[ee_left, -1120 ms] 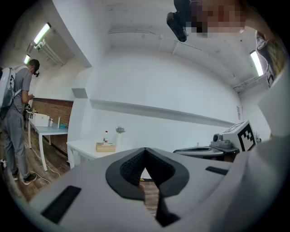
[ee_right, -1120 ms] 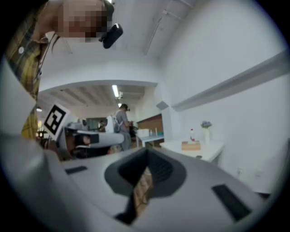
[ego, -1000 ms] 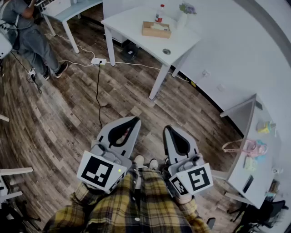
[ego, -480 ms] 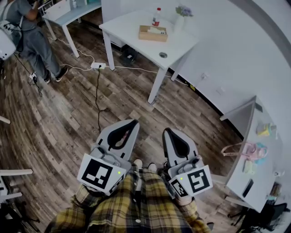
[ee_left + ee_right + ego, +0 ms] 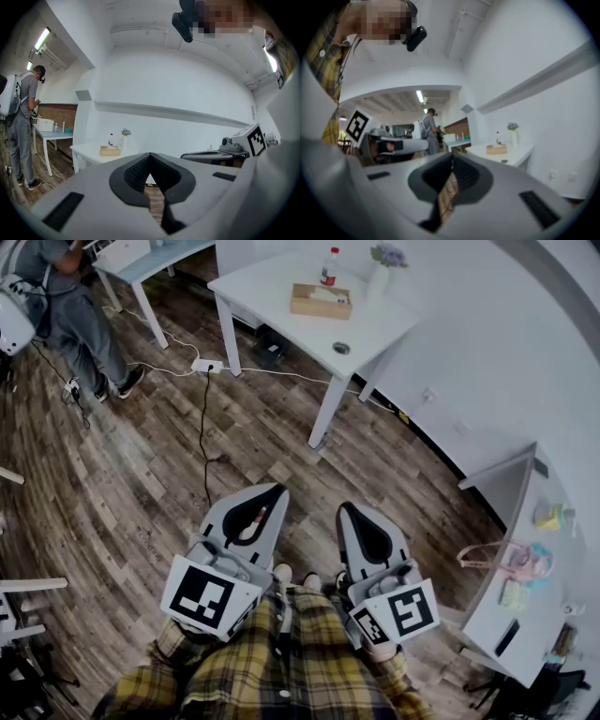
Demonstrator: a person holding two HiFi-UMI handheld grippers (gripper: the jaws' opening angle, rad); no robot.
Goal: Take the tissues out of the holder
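Far left, by another table, a second person (image 5: 66, 306) stands turned away, not part of this. A power strip (image 5: 206, 365) lies on the wood floor, cable trailing toward us. Next comes the left gripper (image 5: 278, 488), held low at the waist of the plaid shirt. Its jaws are closed tip to tip w/ nothing between them, only floor showing thru the gap behind the tips.

Well beyond it, the white worktop (image 5: 267, 292) carries the tissue holder (image 5: 321, 301), a shallow wooden box. A bottle (image 5: 329, 266) and a vase (image 5: 379, 277) stand just behind it. Something pale sits in its top, prob. the tissues, tho it's too small to be sure. The right gripper (image 5: 345, 507) is beside the left one at the same height, jaws also closed and empty. Far right there's a side desk (image 5: 539, 484) w/ odd bits on it.

Change over the last sec: v. little. Both grippers stay tucked at the waist, jaws as before, and the worktop only drifts a touch in the head view, no nearer. So the task hasn't begun. The holder is well apart from both grippers, and I'd say the person must first close in, then open a pair of jaws.
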